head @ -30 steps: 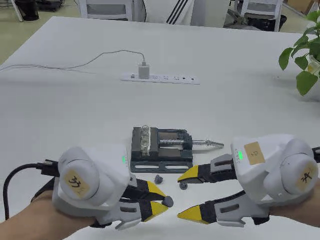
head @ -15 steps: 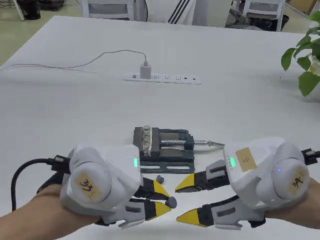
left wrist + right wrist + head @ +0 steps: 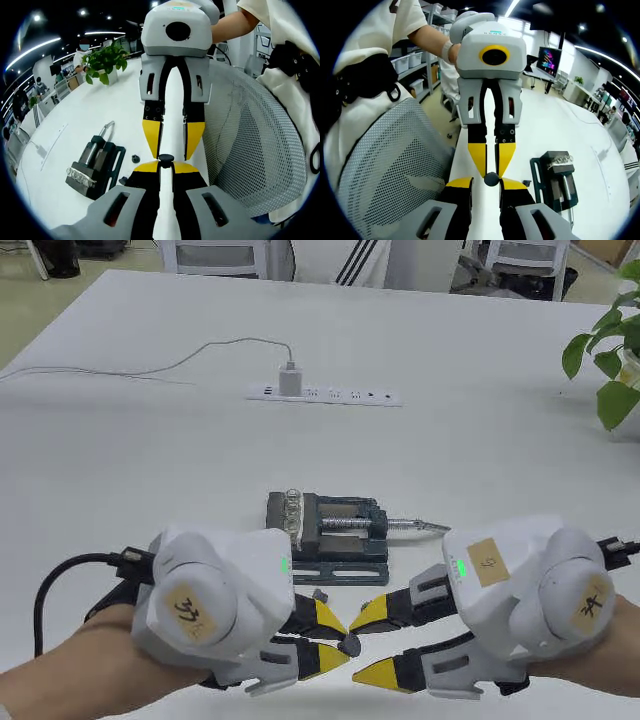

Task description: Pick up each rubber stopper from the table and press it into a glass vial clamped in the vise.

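My left gripper (image 3: 344,642) is shut on a small grey rubber stopper (image 3: 350,645), held just above the table near its front edge. Facing it tip to tip, my right gripper (image 3: 354,648) stands open, its yellow jaws on either side of that stopper (image 3: 491,179). In the left gripper view the stopper (image 3: 165,159) sits pinched between my own tips. A dark vise (image 3: 325,535) lies just beyond, with a row of glass vials (image 3: 293,510) clamped upright in it. Another loose stopper (image 3: 320,594) lies on the table in front of the vise.
A white power strip (image 3: 325,395) with a charger and cable lies further back. A potted plant (image 3: 610,350) stands at the right edge. A mesh chair (image 3: 250,150) is behind the table's near edge. Chairs stand at the far side.
Both grippers have drawn together. The right gripper's open jaws have closed the distance and now flank the stopper held by the left gripper.
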